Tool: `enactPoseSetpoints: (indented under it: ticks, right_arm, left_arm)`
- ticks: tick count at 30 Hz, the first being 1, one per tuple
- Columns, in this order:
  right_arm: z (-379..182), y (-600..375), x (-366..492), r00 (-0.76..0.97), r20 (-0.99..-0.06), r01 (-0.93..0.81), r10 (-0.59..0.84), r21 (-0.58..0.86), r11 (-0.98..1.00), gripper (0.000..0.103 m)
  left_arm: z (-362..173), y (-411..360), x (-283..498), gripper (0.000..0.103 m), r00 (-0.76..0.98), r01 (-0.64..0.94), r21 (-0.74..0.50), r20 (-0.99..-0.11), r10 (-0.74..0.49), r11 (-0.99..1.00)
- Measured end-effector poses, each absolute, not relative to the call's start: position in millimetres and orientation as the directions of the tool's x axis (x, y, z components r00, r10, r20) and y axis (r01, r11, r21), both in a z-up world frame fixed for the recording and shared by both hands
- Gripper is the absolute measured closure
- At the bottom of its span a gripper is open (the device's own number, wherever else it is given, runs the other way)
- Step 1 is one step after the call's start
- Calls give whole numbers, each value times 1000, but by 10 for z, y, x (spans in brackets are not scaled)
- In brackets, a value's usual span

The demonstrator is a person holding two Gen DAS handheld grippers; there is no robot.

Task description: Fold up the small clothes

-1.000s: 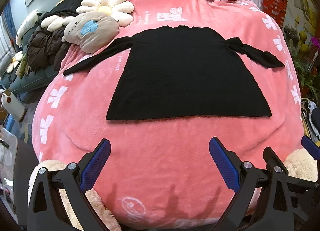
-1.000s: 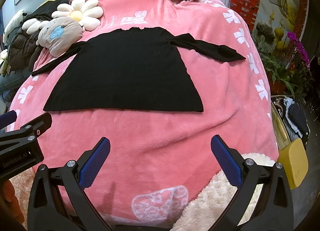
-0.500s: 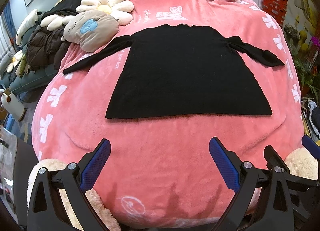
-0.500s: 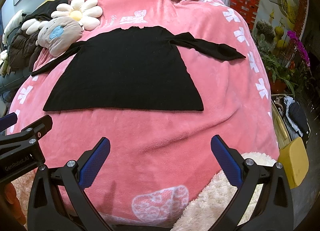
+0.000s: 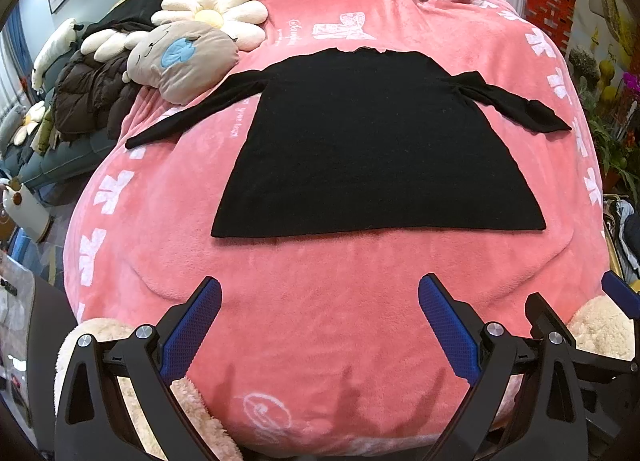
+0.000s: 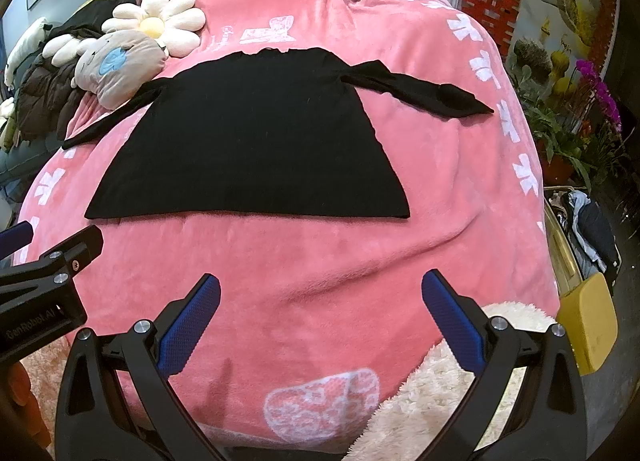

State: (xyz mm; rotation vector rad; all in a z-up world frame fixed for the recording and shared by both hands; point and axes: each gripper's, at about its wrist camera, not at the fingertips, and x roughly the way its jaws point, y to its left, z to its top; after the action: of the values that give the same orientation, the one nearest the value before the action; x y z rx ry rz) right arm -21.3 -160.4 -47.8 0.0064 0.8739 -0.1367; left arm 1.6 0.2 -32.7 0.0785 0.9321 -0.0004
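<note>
The black top (image 5: 376, 145) is laid flat on the pink blanket (image 5: 320, 321), sleeves out, hem nearest the grippers. Left gripper (image 5: 319, 319) and right gripper (image 6: 321, 313) both hang short of the hem, spread wide, nothing in them. Looks thin and floppy, so I'd grab the hem corners or sleeve tips. Plenty of bare blanket around the top, except the grey plush pillow (image 5: 186, 61) crowding one sleeve.
</note>
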Motion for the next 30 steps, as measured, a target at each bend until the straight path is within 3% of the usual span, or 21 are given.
enactPoseSetpoints:
  ticks: [11,15,20,24,30]
  right_arm:
    - [-511,-1624,-116,597,-797,117,-94,-29,993,5]
    - [-406,-1844,24,595,-803,119,-13,73,990,5]
    - [-162,-2575,562,642,-764,205,-66,88,975,5]
    - [-196,-3520,1209,650,-753,358,-104,182,916,5]
    - [-493,-4543,2246,633,-766,454,-110,253,854,5]
  left_arm:
    - [-337,38,82,7,583,33,56,-812,26,998]
    - [-309,123,145,6,581,28,33,-814,11,999]
    - [-327,280,384,6,540,3,-55,-840,-48,998]
    - [-371,337,629,6,522,-24,-96,-850,-70,995]
    - [-470,311,991,6,514,-17,-58,-857,-41,998]
